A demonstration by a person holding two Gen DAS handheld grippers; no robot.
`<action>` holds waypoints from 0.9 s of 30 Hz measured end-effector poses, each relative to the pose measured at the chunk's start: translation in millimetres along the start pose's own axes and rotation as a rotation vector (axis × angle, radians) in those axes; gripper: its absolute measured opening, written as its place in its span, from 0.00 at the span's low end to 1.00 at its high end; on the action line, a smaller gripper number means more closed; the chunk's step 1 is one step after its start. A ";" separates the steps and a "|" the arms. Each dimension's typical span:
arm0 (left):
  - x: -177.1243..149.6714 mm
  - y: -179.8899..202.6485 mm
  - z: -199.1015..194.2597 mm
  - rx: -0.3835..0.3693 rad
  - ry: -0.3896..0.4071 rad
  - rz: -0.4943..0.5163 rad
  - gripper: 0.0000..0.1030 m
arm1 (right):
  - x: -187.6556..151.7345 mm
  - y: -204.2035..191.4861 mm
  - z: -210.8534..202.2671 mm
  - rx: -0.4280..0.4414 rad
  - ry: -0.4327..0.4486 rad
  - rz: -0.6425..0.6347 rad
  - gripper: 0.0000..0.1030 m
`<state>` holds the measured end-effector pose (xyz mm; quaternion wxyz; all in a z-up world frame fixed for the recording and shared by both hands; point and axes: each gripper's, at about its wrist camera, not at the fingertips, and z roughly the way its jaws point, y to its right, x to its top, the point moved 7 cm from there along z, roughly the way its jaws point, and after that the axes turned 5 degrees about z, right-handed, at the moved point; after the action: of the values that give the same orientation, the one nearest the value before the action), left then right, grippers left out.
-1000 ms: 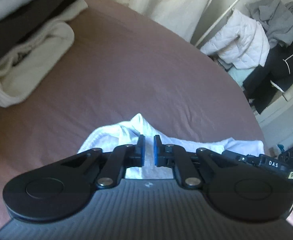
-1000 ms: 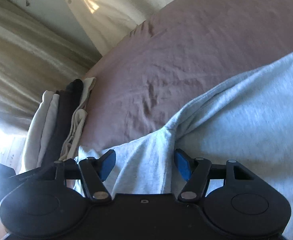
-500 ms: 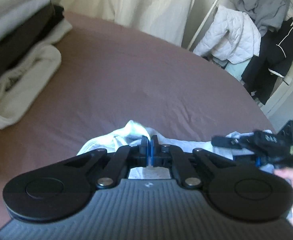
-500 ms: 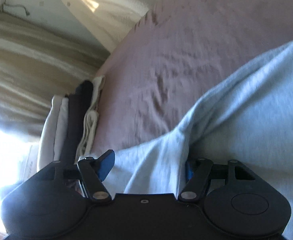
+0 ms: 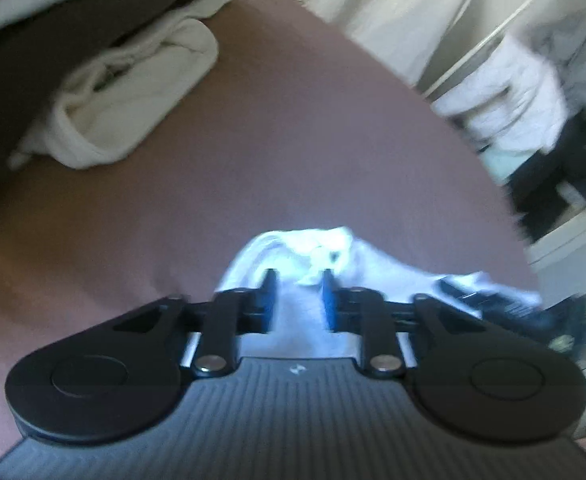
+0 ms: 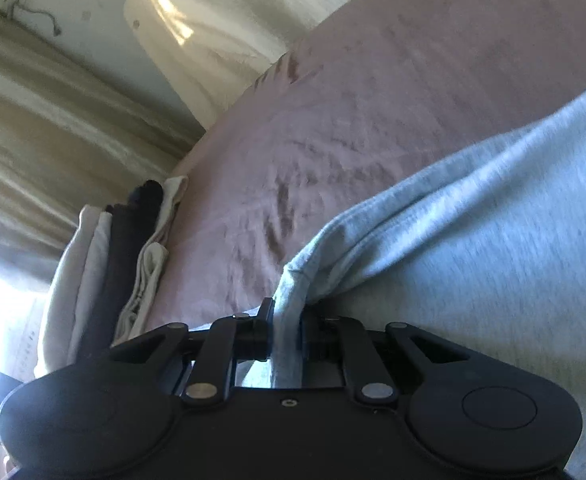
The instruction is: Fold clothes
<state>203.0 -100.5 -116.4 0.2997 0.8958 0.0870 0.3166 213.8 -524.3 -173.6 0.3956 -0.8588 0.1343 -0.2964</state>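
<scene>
A bed (image 5: pixel 301 128) covered in a mauve-brown sheet fills most of both views, its cloth lightly creased in the right wrist view. On it lies a pale grey garment (image 6: pixel 473 248), spread wide across the right side of that view, with a hemmed corner drawn up off the sheet. A stack of folded clothes (image 5: pixel 93 60) sits at the far left of the bed, white and cream layers with a dark one between, well apart from the grey piece. Past the far edge of the bed a rack of clothes (image 5: pixel 533 92) shows a white quilted jacket and darker items, blurred. A light curtain (image 6: pixel 45 128) hangs beyond the stack in the right wrist view. The right tool (image 6: pixel 287 332) is pressed onto the garment's hemmed corner, the fabric running straight down between its two fingers. The left tool (image 5: pixel 297 300) is spread, its blue pads apart with a bunched part of the garment lying between and just ahead of them, ungripped.
</scene>
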 end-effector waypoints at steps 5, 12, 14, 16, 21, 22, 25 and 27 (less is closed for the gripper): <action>10.5 16.7 40.9 0.057 -0.042 0.153 0.16 | 0.8 -10.8 -1.7 -0.012 0.002 -0.045 0.16; 16.6 21.3 71.3 0.197 -0.036 0.278 0.11 | -0.3 -28.9 -0.5 -0.128 0.040 -0.294 0.12; 16.9 23.4 74.5 0.195 -0.028 0.291 0.11 | 0.6 -25.6 -2.1 -0.156 0.052 -0.306 0.13; 18.6 20.0 75.1 0.180 -0.027 0.274 0.12 | 1.5 -32.4 -5.5 -0.206 0.092 -0.312 0.17; 20.2 11.9 73.3 0.154 -0.027 0.224 0.12 | -10.4 -66.9 -38.0 -0.378 0.212 -0.475 0.49; 19.7 11.6 73.4 0.153 -0.027 0.224 0.12 | -17.5 -76.2 -42.9 -0.346 0.200 -0.522 0.49; 17.4 10.6 71.9 0.144 -0.025 0.228 0.12 | -49.3 -89.5 -40.1 -0.307 0.094 -0.687 0.50; 16.3 7.4 70.6 0.134 -0.028 0.216 0.12 | -68.7 -80.8 -34.3 -0.380 0.036 -0.796 0.49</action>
<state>259.3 -134.8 -147.4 0.2045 0.9223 0.0067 0.3279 138.2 -460.4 -122.4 0.0834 -0.8958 -0.1480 -0.4107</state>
